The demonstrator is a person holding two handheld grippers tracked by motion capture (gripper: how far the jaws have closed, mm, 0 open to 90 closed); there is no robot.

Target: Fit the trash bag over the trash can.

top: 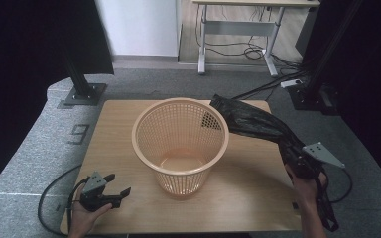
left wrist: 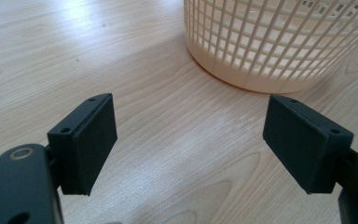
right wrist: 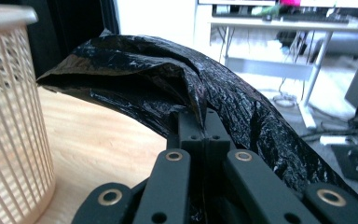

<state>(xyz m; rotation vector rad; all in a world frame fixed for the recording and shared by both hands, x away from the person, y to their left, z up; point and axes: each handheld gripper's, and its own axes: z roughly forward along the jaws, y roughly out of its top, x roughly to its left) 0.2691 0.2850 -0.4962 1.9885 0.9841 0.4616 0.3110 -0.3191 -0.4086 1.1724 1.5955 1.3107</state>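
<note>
While the right gripper (top: 297,157) has its fingers clenched on one end of the black bag (top: 250,121), the bag's long axis runs up-left to the basket (top: 180,144) rim; left gripper (top: 113,192), fingers released, rests on the surface (top: 258,188).

A single pale digit, reading as a "9" (top: 80,133), is marked on the grey floor covering, beyond the left gripper's fingers (top: 124,192) and left of the surface (top: 248,198).

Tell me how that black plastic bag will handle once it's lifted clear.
Probably floppy: the black bag sags and creases from the shut right gripper. Likely light, since one pinch holds it. Its glossy film may slip.
</note>
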